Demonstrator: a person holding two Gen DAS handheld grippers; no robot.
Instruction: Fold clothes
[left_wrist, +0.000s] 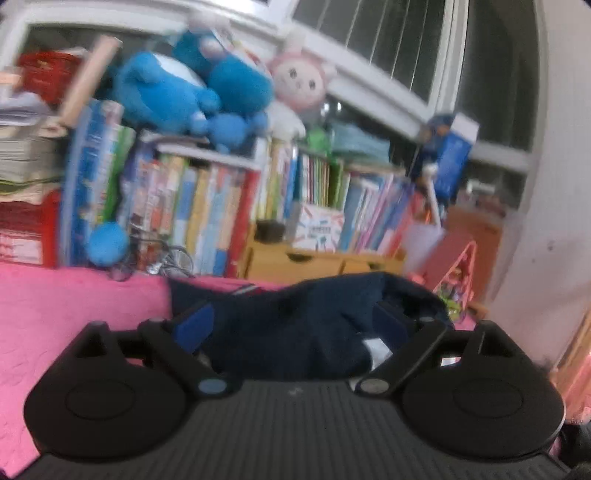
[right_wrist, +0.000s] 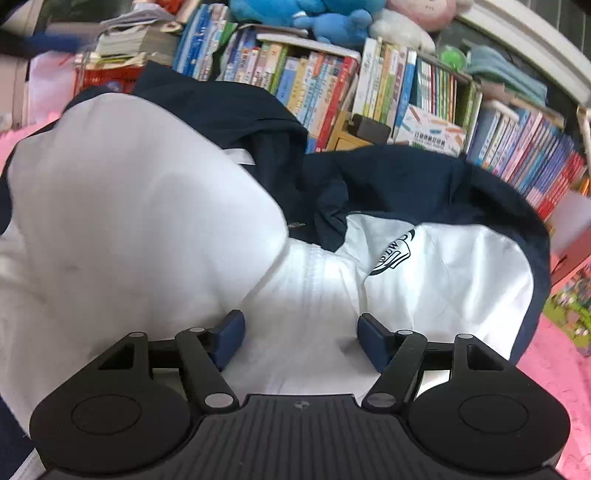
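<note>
A navy and white jacket (right_wrist: 155, 206) lies crumpled on a pink bed cover (right_wrist: 554, 373). It has a round printed logo (right_wrist: 393, 253) on the white front and a navy collar. In the left wrist view only its navy part (left_wrist: 295, 325) shows, bunched up on the pink cover (left_wrist: 74, 314). My left gripper (left_wrist: 295, 325) is open, its blue pads (left_wrist: 195, 325) on either side of the navy cloth. My right gripper (right_wrist: 301, 338) is open, its blue pads (right_wrist: 231, 332) on either side of the white cloth.
A packed row of books (left_wrist: 207, 206) stands behind the bed, with blue plush toys (left_wrist: 184, 92) and a pink one (left_wrist: 299, 83) on top. A wooden drawer box (left_wrist: 314, 258) sits below the books. A white wall (left_wrist: 546, 221) is at the right.
</note>
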